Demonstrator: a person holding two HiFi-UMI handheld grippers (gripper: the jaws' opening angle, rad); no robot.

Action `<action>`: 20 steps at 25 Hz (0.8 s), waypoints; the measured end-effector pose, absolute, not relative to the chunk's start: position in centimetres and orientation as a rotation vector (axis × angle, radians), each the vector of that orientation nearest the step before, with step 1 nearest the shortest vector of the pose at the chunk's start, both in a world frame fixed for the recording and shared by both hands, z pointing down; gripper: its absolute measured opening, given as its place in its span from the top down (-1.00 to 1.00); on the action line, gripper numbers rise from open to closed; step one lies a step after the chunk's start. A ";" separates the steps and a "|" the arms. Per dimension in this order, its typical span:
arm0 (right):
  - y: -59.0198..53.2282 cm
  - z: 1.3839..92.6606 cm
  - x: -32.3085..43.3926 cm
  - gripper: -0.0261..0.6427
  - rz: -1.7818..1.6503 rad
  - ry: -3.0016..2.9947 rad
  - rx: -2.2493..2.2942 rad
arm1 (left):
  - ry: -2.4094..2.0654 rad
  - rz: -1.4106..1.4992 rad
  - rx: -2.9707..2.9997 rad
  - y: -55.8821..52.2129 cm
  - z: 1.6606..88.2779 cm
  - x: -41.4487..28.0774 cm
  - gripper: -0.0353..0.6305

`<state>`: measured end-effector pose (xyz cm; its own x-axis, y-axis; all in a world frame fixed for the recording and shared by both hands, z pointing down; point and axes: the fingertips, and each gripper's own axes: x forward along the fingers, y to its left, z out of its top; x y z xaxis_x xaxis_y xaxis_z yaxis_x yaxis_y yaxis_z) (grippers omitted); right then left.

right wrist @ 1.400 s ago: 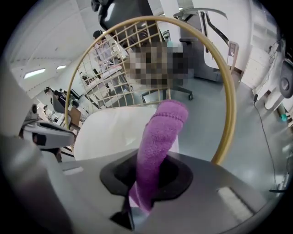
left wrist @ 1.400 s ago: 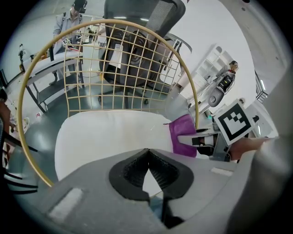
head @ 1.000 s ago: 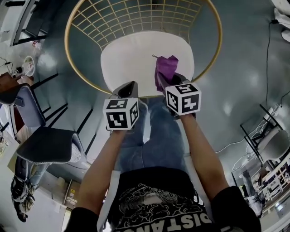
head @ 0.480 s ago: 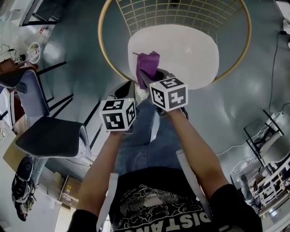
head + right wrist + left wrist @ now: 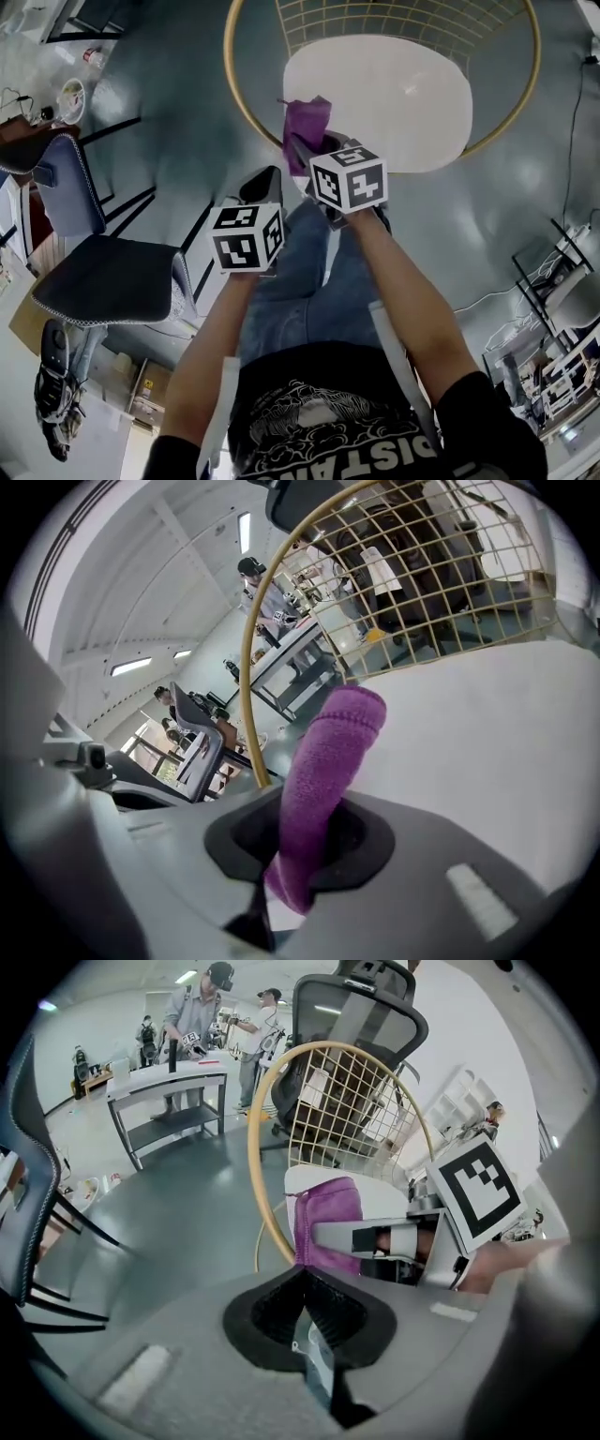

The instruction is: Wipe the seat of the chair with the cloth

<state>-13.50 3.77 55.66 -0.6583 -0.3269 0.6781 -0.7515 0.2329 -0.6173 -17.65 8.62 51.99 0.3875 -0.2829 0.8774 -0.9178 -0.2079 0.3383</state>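
**Purple cloth pinched by right gripper at seat's edge**

The fingers of the right gripper were seen pressed onto the purple cloth. The cloth was clamped low in the jaws, and its free end stood up out of them toward 12 o'clock.

The left gripper was seen with its fingers pressed together and nothing caught between them.

In the head view, the cloth was placed at about 8 o'clock on the white seat, over its edge. Whether it touched the seat could not be made out. The right gripper was held just below the cloth, and the left gripper was held apart from it, toward 7 o'clock.

The seat was ringed by the chair's gold rim, with a wire back at 12 o'clock. A grey office chair was seen at 8 o'clock on the floor.
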 end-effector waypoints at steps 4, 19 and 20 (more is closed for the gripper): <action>4.6 56.0 -12.0 0.74 1.418 -2.083 1.013 | -1.036 0.845 1.738 8.3 52.0 -16.1 0.91; 8.1 58.2 -4.0 0.74 1.440 -1.978 1.090 | -0.942 0.858 1.778 9.3 53.4 -8.4 0.91; 8.3 58.3 -3.7 0.74 1.439 -1.977 1.087 | -0.939 0.861 1.775 9.4 53.5 -8.0 0.91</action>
